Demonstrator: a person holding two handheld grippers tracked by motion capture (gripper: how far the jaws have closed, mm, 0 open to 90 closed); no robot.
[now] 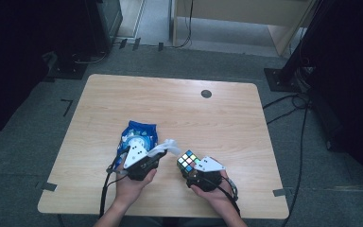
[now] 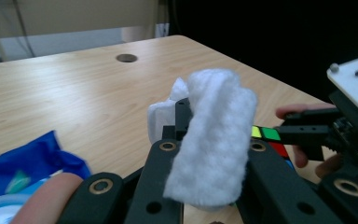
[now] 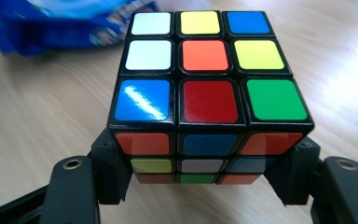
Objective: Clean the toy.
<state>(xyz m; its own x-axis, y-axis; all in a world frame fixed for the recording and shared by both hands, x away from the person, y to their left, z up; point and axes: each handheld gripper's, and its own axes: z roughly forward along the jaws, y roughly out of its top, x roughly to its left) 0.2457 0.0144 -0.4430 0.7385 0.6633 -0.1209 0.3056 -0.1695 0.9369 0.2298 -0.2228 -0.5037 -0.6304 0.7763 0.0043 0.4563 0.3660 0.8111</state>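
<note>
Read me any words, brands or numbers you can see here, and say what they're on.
No text can be read.
Blue packet: has print, too blurred and small to read.
Cube: plain colour stickers, no letters or numbers.
White wipe: blank.

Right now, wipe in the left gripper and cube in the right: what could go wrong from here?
1. The white wipe is pinched by the left gripper along one part while the rest droops loose, so it could slip or bunch when pressed.
2. The right gripper clamps the puzzle cube only by its lower side edges; a hard rub might twist a layer or pop it out.
3. The blue packet lies right beside the left hand and could get dragged.
</note>
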